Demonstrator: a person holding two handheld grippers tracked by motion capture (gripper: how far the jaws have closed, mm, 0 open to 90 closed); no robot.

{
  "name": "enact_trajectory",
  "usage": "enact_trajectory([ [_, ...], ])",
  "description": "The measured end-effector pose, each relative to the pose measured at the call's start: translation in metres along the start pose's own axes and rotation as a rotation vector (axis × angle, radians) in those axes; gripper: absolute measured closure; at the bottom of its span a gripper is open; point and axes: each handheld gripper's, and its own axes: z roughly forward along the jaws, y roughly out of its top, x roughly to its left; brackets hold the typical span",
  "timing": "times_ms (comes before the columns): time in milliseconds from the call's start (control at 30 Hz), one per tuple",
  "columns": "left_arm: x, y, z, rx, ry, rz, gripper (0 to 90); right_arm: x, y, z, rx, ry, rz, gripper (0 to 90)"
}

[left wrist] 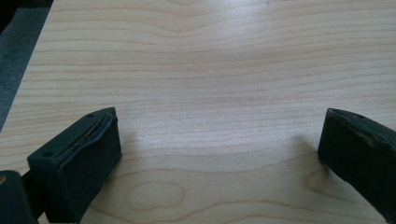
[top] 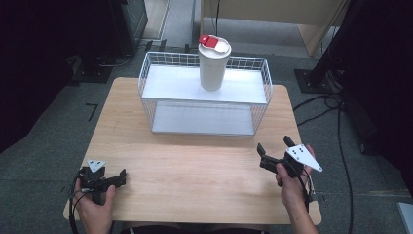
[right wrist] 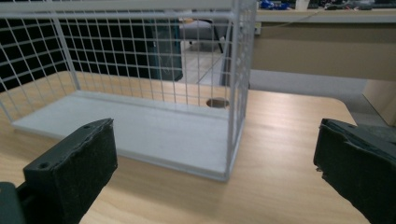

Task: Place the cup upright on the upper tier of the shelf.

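Both grippers, left (top: 122, 176) and right (top: 273, 147), rest low with jaws spread and empty, apparently staged for a reach, the white cup (top: 213, 63) well ahead atop the wire rack (top: 204, 103).

A lab or workshop: grey carpet floor (top: 39, 146), trailing black cables (top: 336, 122), dark equipment stands (top: 331, 58) around the pale wooden bench (top: 195, 165).
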Motion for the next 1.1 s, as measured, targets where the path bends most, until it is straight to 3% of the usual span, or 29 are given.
enact_trajectory([
  [133, 0.000, 0.000, 0.000, 0.000, 0.000, 0.000, 0.0, -0.010, -0.014, -0.011, 0.028, -0.019, 0.006, 0.0],
  [333, 0.000, 0.000, 0.000, 0.000, 0.000, 0.000, 0.0, -0.034, -0.037, -0.029, 0.085, -0.051, 0.071, 0.0],
  [533, 0.000, 0.000, 0.000, 0.000, 0.000, 0.000, 0.0, -0.044, -0.050, -0.041, 0.128, -0.078, 0.069, 0.0],
  [567, 0.000, 0.000, 0.000, 0.000, 0.000, 0.000, 0.0, -0.047, -0.056, -0.044, 0.161, -0.099, 0.054, 0.0],
  [767, 0.000, 0.000, 0.000, 0.000, 0.000, 0.000, 0.0, -0.055, -0.068, -0.051, 0.237, -0.145, 0.064, 0.0],
  [833, 0.000, 0.000, 0.000, 0.000, 0.000, 0.000, 0.0, -0.061, -0.073, -0.054, 0.298, -0.169, 0.068, 0.0],
  [1100, 0.000, 0.000, 0.000, 0.000, 0.000, 0.000, 0.0, -0.068, -0.079, -0.058, 0.378, -0.191, 0.058, 0.0],
])
